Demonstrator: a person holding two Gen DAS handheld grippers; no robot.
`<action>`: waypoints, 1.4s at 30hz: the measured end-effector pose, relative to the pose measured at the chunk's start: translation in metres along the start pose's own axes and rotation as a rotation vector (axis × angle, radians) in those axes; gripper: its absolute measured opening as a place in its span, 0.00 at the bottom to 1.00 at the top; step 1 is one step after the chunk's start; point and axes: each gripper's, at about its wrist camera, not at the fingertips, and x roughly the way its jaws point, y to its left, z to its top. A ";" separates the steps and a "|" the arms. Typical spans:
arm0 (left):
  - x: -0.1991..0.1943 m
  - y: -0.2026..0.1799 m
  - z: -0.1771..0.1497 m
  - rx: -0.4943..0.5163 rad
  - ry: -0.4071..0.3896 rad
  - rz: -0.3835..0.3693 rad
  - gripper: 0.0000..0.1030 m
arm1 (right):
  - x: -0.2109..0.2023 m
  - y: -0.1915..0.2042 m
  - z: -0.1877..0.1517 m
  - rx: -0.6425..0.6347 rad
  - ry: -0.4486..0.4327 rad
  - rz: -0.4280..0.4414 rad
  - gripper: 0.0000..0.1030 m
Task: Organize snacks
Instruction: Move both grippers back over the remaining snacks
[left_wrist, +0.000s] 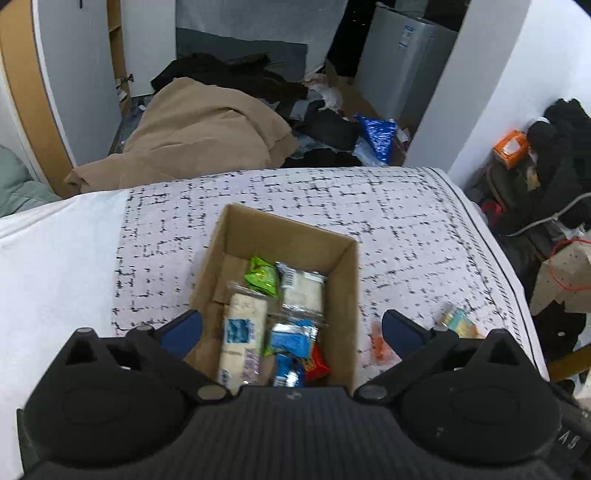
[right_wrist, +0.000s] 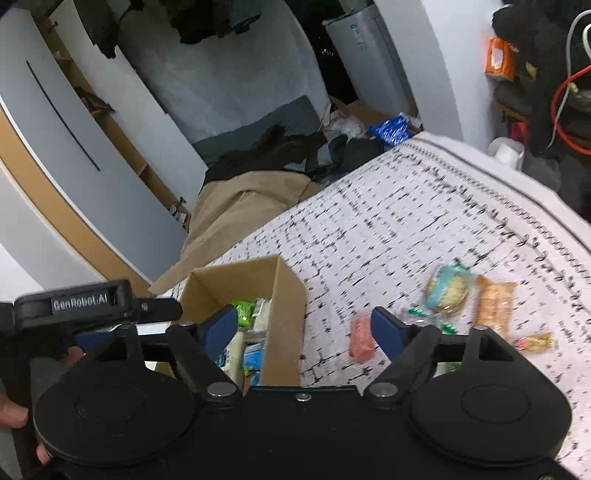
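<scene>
1. Grippers first: the left gripper (left_wrist: 291, 328) hangs over the cardboard box (left_wrist: 343, 295) with its blue fingers spread wide and nothing between them; the right gripper (right_wrist: 304, 332) is likewise spread and empty, just right of the box's near corner.
2. Inside the box lie several packets already: a green packet (left_wrist: 263, 276) toward the far end, a long white cracker pack (left_wrist: 243, 336), a second white pack (left_wrist: 302, 290), blue wrappers (left_wrist: 291, 338) and a red one (left_wrist: 317, 363) at the near end.
3. Right of the box, loose snacks remain on the cloth: a pink packet (right_wrist: 361, 338) nearest it, then a round pale-blue pack (right_wrist: 447, 290), an orange biscuit pack (right_wrist: 495, 308) and a small wrapped piece (right_wrist: 537, 342) further out.
4. My reading is that the sorting is partway through, between placements. The next pick probably calls for the right gripper to drop onto the pink packet and close across its narrow side.
5. Everything rests on a white cloth with a black grid print (left_wrist: 406, 221).
6. Beyond the box, a tan blanket (left_wrist: 199, 136) and dark clothing (left_wrist: 229, 74) clutter the floor before white cabinets (left_wrist: 74, 74).
</scene>
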 end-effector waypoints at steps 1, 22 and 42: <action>-0.002 -0.002 -0.002 -0.002 -0.006 -0.011 1.00 | -0.005 -0.003 0.001 0.001 -0.010 -0.003 0.78; -0.012 -0.062 -0.045 -0.013 -0.001 -0.058 1.00 | -0.051 -0.076 -0.012 0.087 -0.042 -0.061 0.89; 0.019 -0.118 -0.081 0.005 0.026 -0.047 0.99 | -0.049 -0.150 -0.029 0.377 -0.053 -0.105 0.75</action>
